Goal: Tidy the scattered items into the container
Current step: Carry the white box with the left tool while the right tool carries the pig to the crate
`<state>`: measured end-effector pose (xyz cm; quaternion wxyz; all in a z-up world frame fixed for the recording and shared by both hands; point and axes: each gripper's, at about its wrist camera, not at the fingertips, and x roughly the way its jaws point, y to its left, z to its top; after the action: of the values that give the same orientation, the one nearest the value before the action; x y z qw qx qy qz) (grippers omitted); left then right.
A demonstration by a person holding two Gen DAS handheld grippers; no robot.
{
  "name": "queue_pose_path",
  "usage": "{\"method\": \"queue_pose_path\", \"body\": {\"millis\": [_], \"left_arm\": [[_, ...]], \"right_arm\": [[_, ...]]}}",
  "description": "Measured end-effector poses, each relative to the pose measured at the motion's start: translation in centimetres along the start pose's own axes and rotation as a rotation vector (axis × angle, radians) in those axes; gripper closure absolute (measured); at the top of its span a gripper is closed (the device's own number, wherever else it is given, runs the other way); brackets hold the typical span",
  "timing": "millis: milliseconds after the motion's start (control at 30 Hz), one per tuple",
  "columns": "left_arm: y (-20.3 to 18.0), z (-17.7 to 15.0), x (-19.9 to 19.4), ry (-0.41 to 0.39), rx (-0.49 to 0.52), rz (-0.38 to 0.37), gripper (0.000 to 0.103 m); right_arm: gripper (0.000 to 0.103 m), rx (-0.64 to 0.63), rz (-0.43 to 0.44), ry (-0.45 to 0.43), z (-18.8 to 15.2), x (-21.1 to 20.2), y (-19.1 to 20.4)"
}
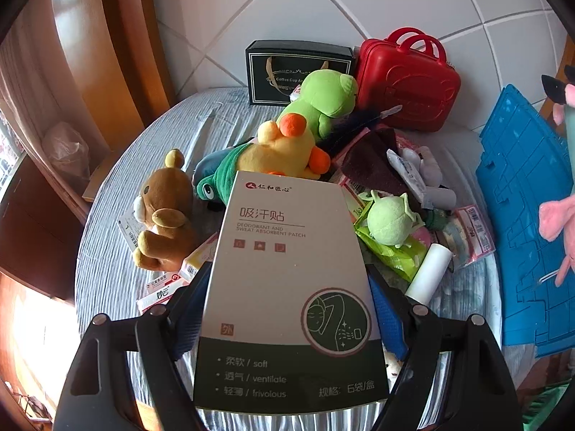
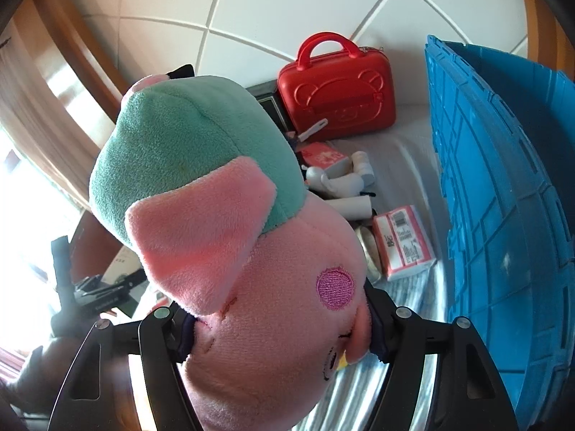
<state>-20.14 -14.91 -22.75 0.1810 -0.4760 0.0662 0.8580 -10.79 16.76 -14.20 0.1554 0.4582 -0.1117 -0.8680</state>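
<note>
Left of the blue crate (image 2: 503, 179) | my right gripper (image 2: 284, 334) pinches the pink pig plush (image 2: 251, 287) at its head: soft, light, squashy | my left gripper (image 1: 287, 309) clamps the patch box (image 1: 284, 287) by both long edges: stiff, light, crushable card

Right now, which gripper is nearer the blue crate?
Right. The right gripper, clamping the pink pig plush, is right beside the blue crate. The left gripper, holding the patch box, is over the clutter, farther away.
</note>
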Motion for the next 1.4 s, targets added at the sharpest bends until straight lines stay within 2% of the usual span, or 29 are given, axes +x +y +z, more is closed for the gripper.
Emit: {"method": "queue_pose_path", "body": {"millis": [333,567,867,1400], "left_arm": [[-2.0,2.2,-2.4,-0.056,0.030,-0.047,0.023],[-5.6,4.0,-5.3,-0.115,0.079,-0.078,0.023],[-12.0,5.9,-9.2,-0.194,0.127,-0.124,0.023],[-26.8,8.2,-14.8,-0.296,0.240,-0.256,0.023]], "right_arm": [[0.031,-0.001,0.026,-0.100,2.4,-5.8,1.2],[0.031,0.015,0.038,-0.182,3.2,-9.8,0.5],[0.031,0.053,0.063,-0.240,3.7,-15.2,-3.6],[0.031,0.054,0.000,-0.334,5.5,-24.8,-12.4]]}}
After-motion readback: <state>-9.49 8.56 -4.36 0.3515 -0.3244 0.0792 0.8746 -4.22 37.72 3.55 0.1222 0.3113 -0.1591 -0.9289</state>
